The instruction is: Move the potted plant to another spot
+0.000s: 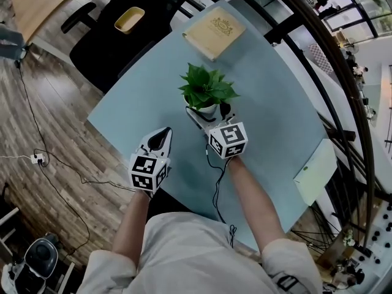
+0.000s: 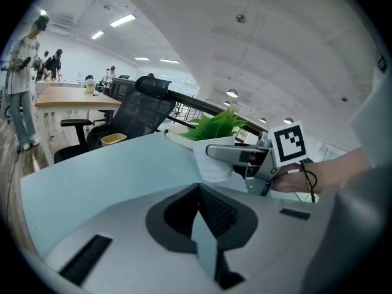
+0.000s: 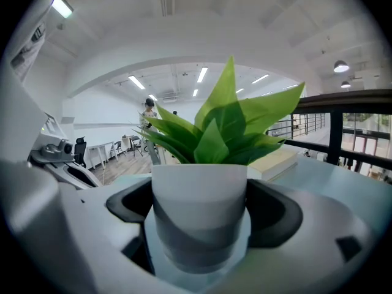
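Note:
The potted plant (image 1: pixel 207 90), green leaves in a white pot (image 3: pixel 199 207), stands near the middle of the pale blue table (image 1: pixel 275 109). My right gripper (image 1: pixel 210 113) reaches in from the near side; its jaws press the pot's left and right sides and are shut on it. The left gripper view shows the pot (image 2: pixel 211 164) upright with one right finger (image 2: pixel 229 154) across its front. My left gripper (image 1: pixel 163 133) is shut with nothing in it, a hand's width to the left of the pot and nearer to me, over bare table (image 2: pixel 110 170).
A tan book (image 1: pixel 214 29) lies at the table's far edge. A pale green pad (image 1: pixel 315 170) overhangs the right edge. A black chair with a yellow bowl (image 1: pixel 129 19) stands beyond the far left corner. A black railing (image 1: pixel 331 72) runs along the right. Cables (image 1: pixel 37 158) cross the wooden floor.

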The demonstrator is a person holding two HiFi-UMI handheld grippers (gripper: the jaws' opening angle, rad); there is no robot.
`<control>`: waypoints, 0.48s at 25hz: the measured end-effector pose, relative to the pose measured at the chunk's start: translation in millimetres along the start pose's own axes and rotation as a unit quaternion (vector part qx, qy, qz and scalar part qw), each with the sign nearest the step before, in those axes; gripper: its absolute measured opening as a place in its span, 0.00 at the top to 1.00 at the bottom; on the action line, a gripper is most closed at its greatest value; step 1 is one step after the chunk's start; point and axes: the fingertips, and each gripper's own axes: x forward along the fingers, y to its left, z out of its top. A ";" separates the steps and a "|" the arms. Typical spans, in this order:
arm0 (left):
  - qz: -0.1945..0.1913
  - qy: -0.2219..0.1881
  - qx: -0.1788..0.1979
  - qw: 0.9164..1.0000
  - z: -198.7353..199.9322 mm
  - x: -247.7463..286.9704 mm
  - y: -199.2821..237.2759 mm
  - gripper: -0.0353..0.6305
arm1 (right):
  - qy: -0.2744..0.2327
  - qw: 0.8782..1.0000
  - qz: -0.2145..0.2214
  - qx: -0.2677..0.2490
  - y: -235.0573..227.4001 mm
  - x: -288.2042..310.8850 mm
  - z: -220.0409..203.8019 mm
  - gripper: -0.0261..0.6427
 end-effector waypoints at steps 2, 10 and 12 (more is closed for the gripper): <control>0.002 0.000 -0.005 1.000 -2.1 -0.3 3.0 0.93 | 0.000 1.000 -0.001 0.001 -1.1 8.6 0.2 0.25; 0.013 0.009 -0.017 1.000 -12.5 0.6 11.1 0.93 | 0.000 1.000 -0.005 0.003 -1.1 28.4 1.4 0.25; 0.014 0.011 -0.019 1.000 -14.4 2.1 11.8 0.93 | 0.004 1.000 -0.005 0.003 -1.0 30.7 -2.1 0.25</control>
